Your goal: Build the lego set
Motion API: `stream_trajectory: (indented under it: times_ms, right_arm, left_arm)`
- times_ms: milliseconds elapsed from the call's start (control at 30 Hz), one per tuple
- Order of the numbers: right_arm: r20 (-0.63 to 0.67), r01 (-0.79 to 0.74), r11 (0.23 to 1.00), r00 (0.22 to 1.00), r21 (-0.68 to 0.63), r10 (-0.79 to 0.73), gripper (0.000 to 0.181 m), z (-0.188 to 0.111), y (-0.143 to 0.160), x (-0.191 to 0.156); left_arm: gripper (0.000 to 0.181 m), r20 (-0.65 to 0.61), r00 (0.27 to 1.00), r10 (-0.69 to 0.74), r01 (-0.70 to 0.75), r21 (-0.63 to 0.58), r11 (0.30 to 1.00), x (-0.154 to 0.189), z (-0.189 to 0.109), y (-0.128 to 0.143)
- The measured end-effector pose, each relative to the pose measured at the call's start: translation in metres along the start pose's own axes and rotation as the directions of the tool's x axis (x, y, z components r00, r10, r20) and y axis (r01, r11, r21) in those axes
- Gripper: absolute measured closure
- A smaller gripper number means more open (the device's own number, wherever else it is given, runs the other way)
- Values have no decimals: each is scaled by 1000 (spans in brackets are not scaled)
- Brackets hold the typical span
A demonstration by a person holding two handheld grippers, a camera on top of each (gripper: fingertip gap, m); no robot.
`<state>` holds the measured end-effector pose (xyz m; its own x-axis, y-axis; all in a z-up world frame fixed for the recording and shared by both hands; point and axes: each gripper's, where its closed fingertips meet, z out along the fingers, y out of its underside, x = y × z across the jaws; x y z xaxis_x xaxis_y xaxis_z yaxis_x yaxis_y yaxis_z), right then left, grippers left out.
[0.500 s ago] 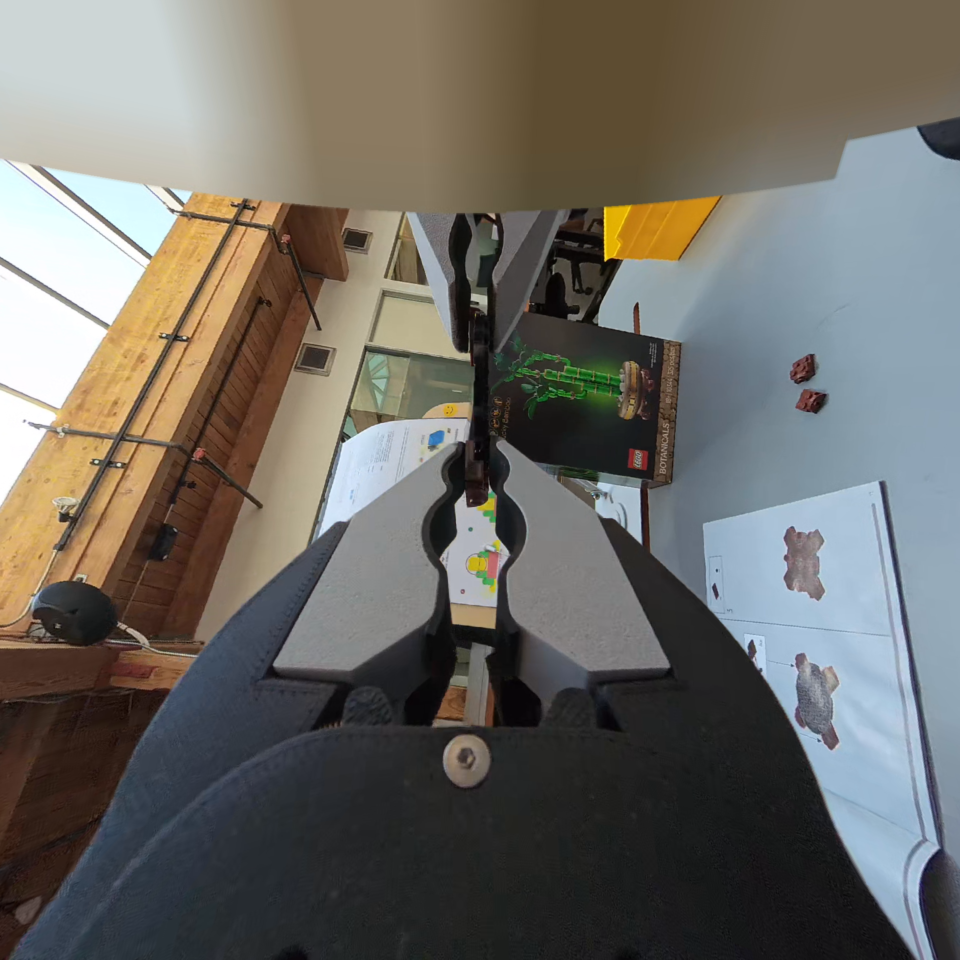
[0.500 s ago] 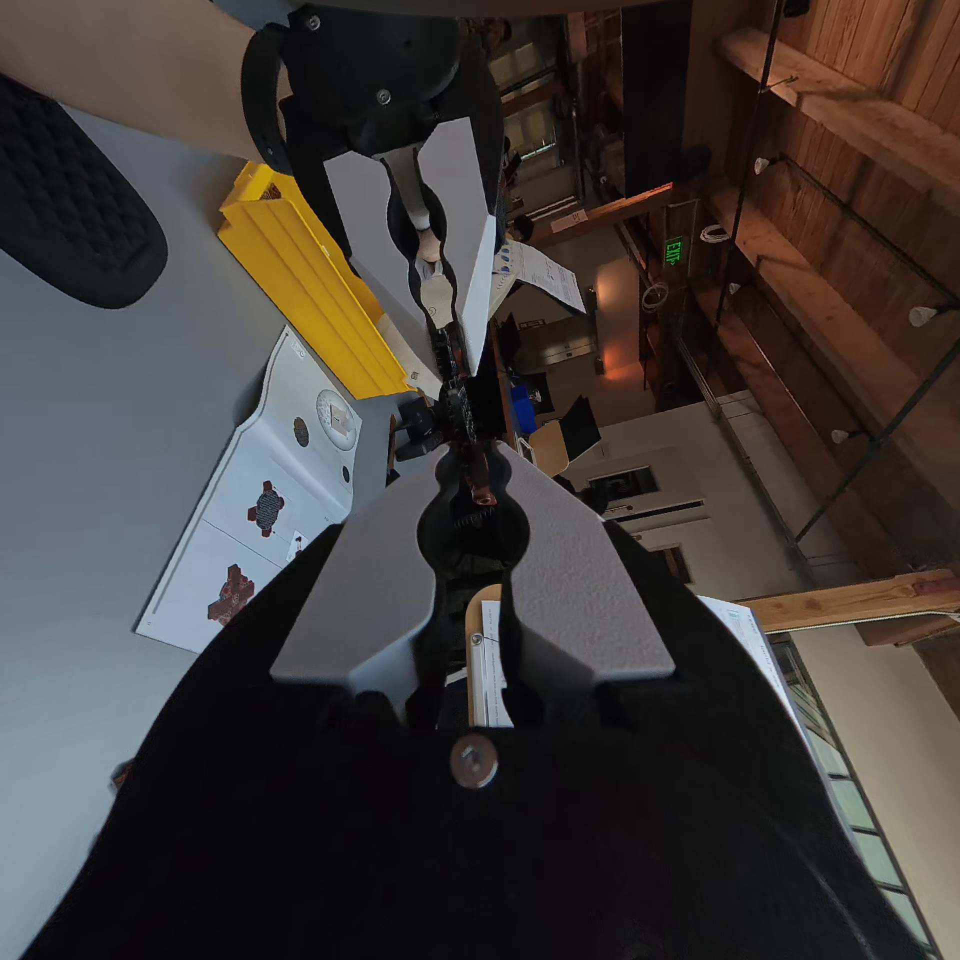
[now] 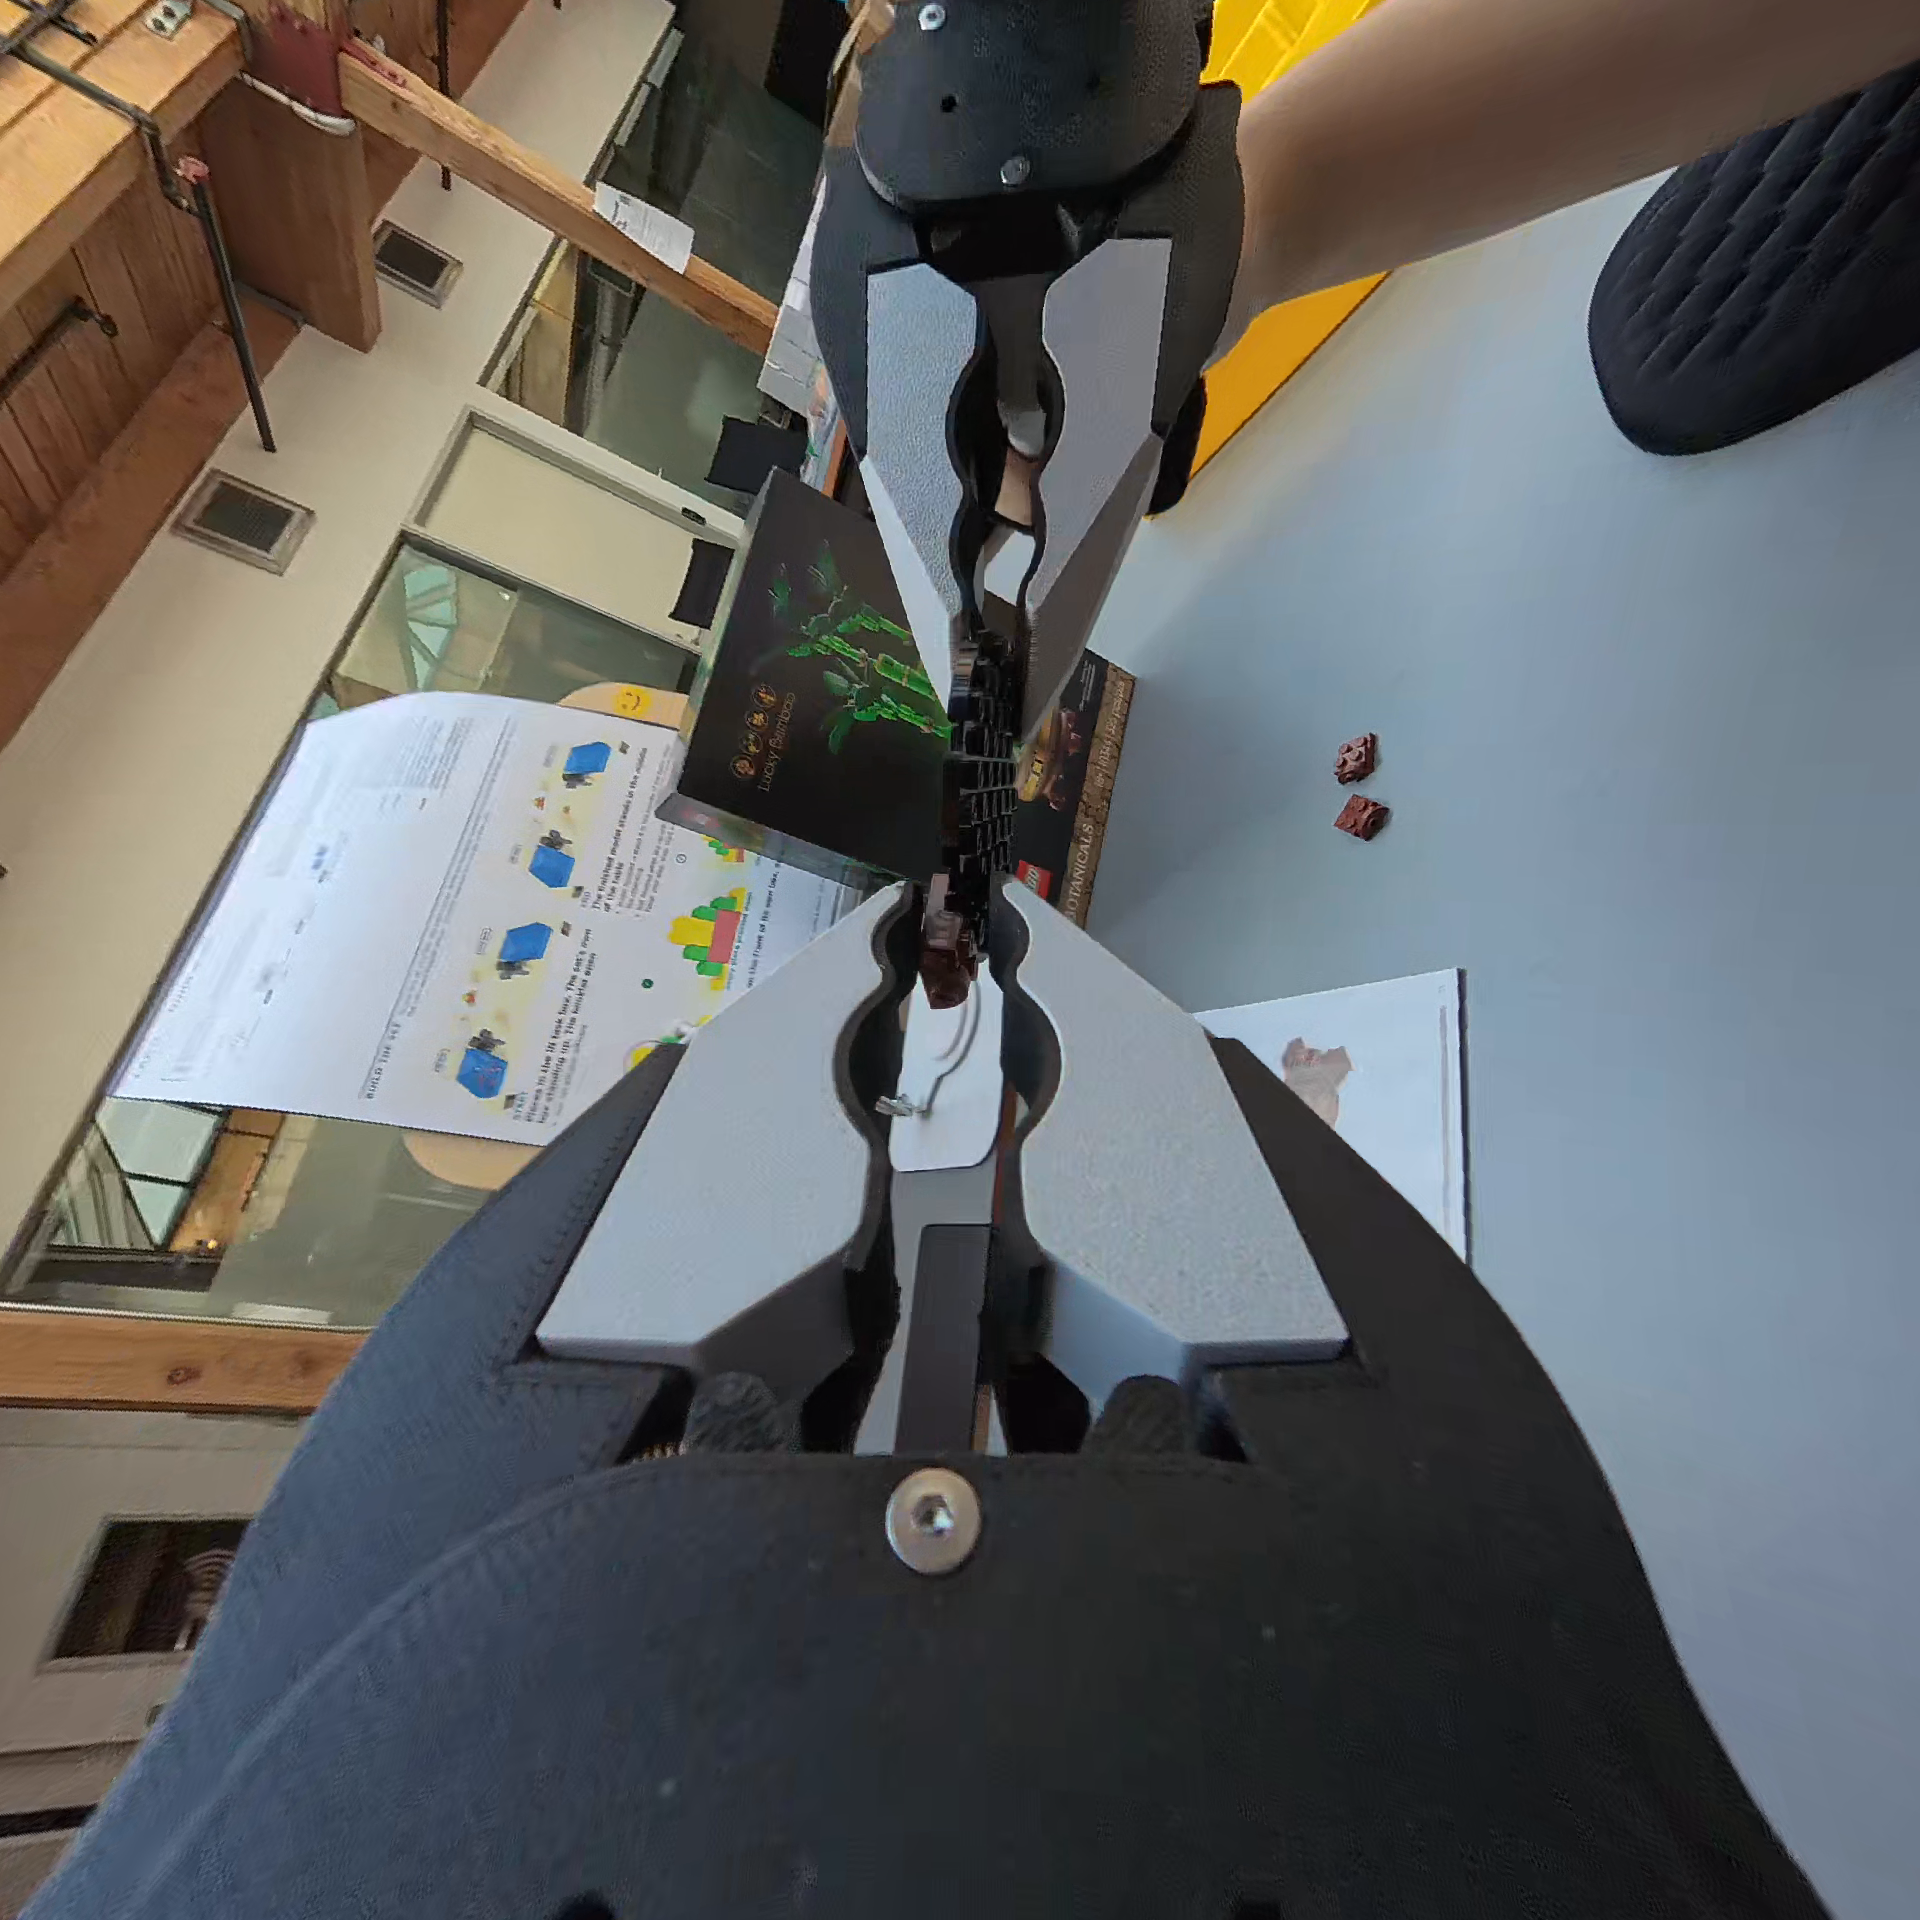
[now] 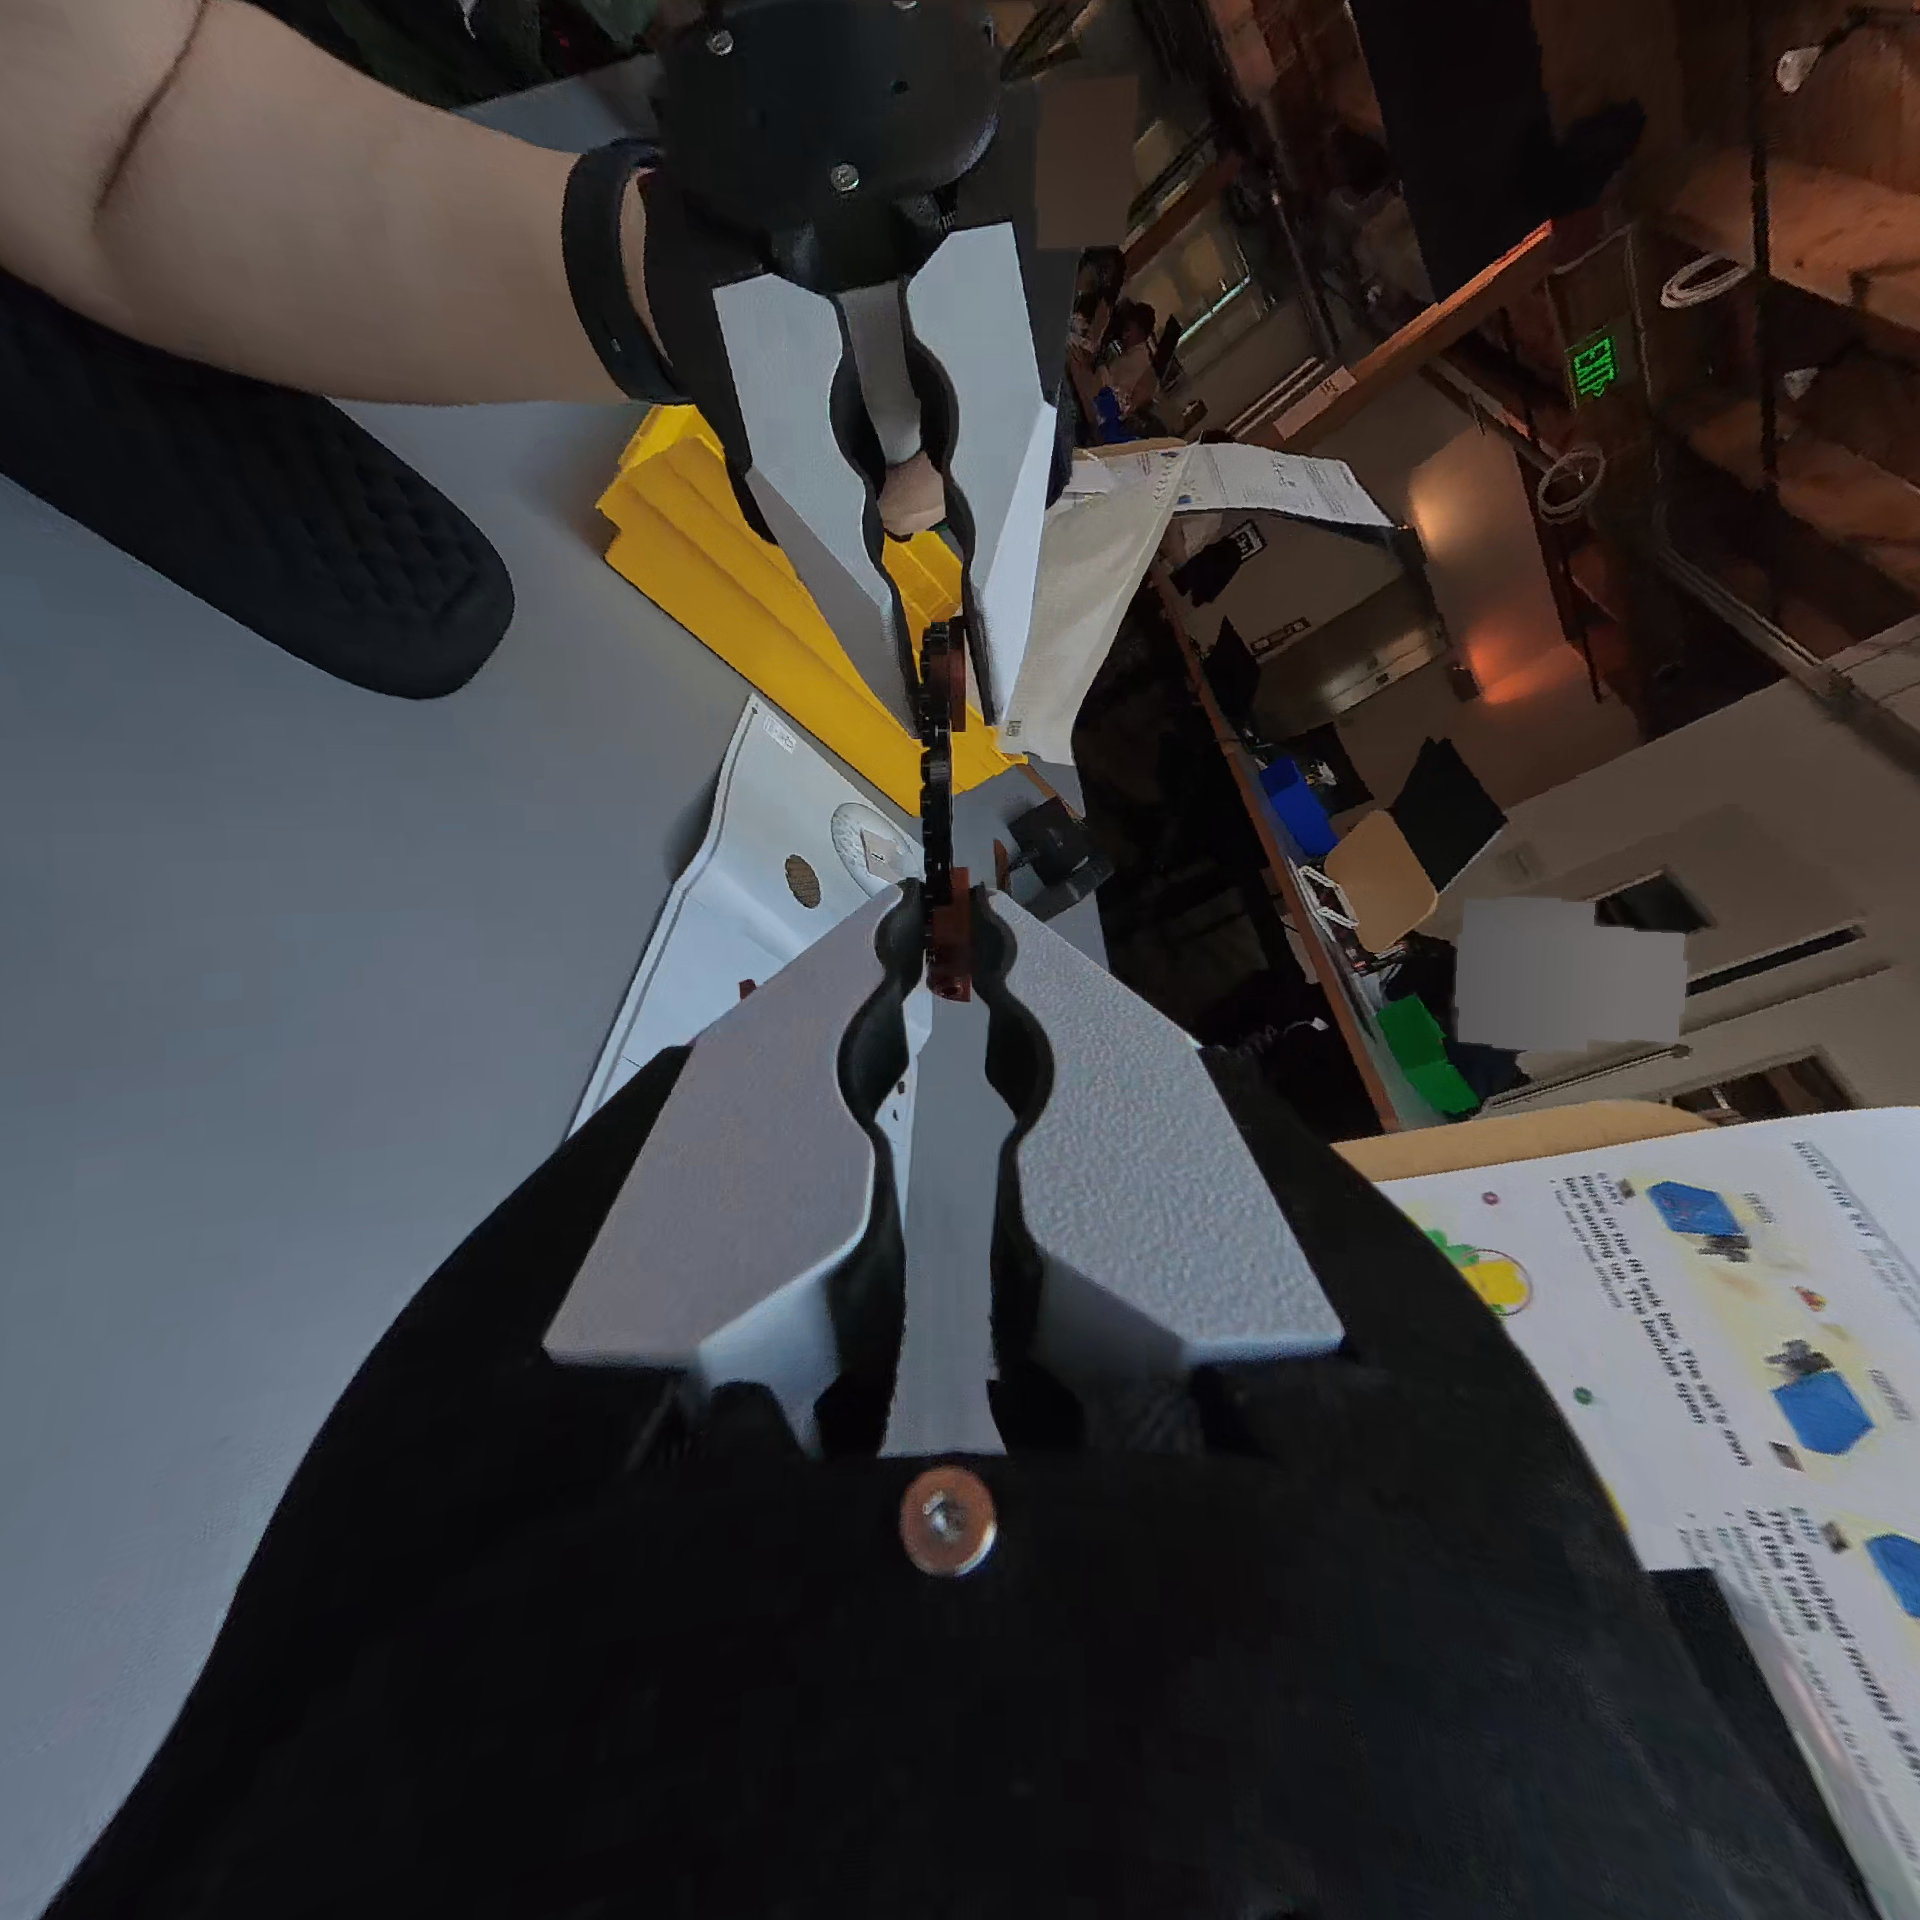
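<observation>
The left gripper (image 3: 951, 914) and the right gripper (image 4: 951, 914) face each other tip to tip above the grey tabletop (image 3: 1558, 675), both clamped on one black studded Lego plate (image 3: 982, 758) held edge-on between them. A reddish-brown brick (image 3: 943, 951) sits at the plate's near end inside the left gripper's fingertips; from the right wrist view a similar brown brick (image 4: 951, 940) is pinched in that gripper's tips, though whether it is the same piece is hard to say. Two small brown Lego pieces (image 3: 1358, 784) lie loose on the tabletop, near the dark Lego box (image 3: 821, 717) standing upright. An open instruction booklet (image 3: 1371, 1081) lies flat beside the left gripper, and a yellow bin (image 4: 748, 613) rests farther off.
</observation>
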<state>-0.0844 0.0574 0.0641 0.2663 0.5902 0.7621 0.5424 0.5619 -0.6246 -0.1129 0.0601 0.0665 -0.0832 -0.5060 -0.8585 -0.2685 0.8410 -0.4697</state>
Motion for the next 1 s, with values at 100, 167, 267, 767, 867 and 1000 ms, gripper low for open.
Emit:
stream_trajectory:
  times_ms: [100,167,267,767,867,1000]
  right_arm:
    - [34,-118,992,993,42,116,174,6,19,-1]
    - [55,-158,986,986,52,155,174,8,25,-3]
    - [86,-227,972,971,56,222,174,11,33,-4]
    - [204,-439,897,884,47,422,174,14,47,-13]
    - [231,-473,880,862,46,452,174,14,45,-15]
    - [228,-500,864,849,54,477,174,15,45,-14]
  left_arm:
    - [169,-61,988,-143,141,-34,989,3,10,16]
    - [168,-109,972,-208,203,-58,977,10,17,26]
    - [171,-122,960,-251,240,-92,966,14,25,39]
    - [174,-278,851,-445,444,-71,893,30,32,46]
    - [175,-319,816,-482,484,-79,871,32,29,44]
    - [175,-322,794,-515,519,-80,851,29,28,45]
